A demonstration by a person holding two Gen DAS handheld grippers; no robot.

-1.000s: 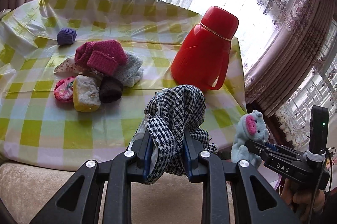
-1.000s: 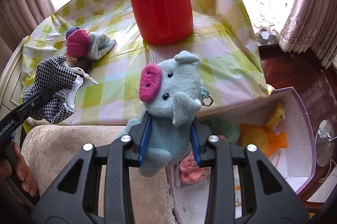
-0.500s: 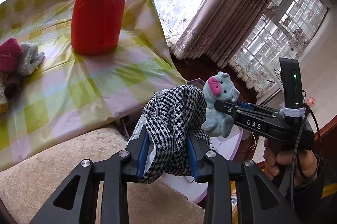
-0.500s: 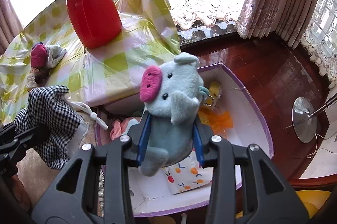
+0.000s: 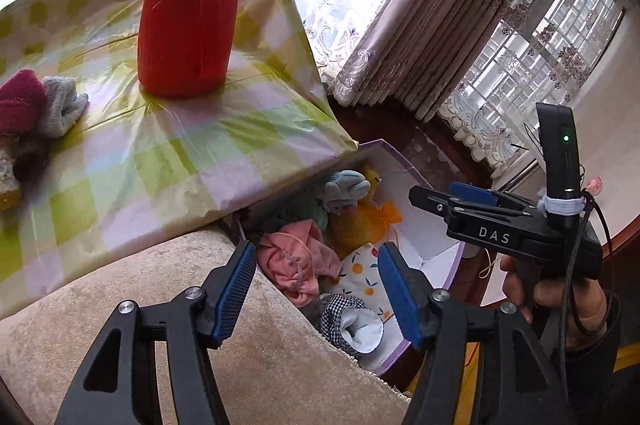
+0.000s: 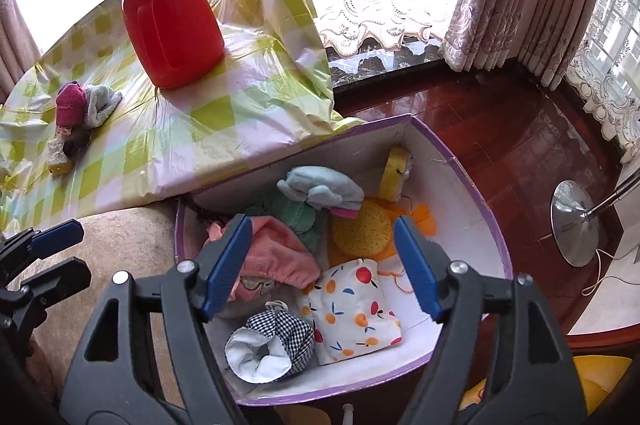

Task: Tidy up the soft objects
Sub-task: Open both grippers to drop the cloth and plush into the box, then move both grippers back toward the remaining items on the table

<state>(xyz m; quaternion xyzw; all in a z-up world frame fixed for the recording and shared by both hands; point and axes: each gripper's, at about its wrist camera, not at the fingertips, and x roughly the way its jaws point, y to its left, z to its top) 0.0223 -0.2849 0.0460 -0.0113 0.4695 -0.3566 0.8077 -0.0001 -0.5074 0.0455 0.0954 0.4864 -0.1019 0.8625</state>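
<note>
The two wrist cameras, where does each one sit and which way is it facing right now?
Left wrist: sits on the left gripper, facing down past the table edge into the box; its own open fingers, plus the right gripper and the hand holding it, show.
Right wrist: sits on the right gripper, facing more steeply into the box; its open fingers and the left gripper at the left edge show.
Shared: red flask, checked pouch, blue plush, each other's gripper. Both jaws have just been opening, nothing between them.

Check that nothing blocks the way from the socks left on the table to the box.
Nothing visible does. The socks lie on the table, whose edge overhangs the open-topped box. The red flask stands behind that line, not across it.
</note>
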